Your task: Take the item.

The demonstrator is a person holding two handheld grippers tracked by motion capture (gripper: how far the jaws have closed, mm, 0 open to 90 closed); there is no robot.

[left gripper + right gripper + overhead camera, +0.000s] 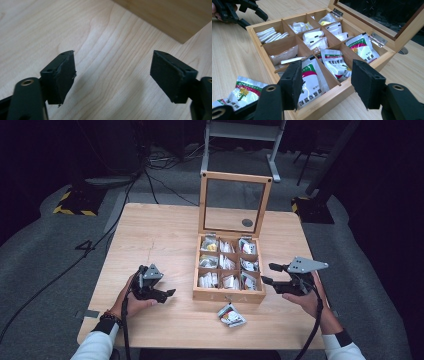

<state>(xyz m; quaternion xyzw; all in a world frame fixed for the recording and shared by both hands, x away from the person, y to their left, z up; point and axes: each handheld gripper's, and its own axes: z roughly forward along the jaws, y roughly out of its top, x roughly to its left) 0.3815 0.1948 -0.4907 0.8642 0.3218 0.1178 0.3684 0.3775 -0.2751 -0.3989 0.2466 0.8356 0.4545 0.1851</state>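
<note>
Judging from the layout, the work is barely begun: one packet (231,315) is left loose on the table (150,240) before the open box (228,295), untouched, while the left gripper (167,294) and right gripper (266,273) are held wide open, empty.

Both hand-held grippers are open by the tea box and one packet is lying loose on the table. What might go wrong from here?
The loose packet lies flat near the table's front edge, so a sweeping grab may push it off or only pinch a corner. The right hand-held gripper points at the nearest compartment, where an upright packet already stands, so another may jam or crumple. The box's open lid stands upright; a bump might drop it shut.
</note>
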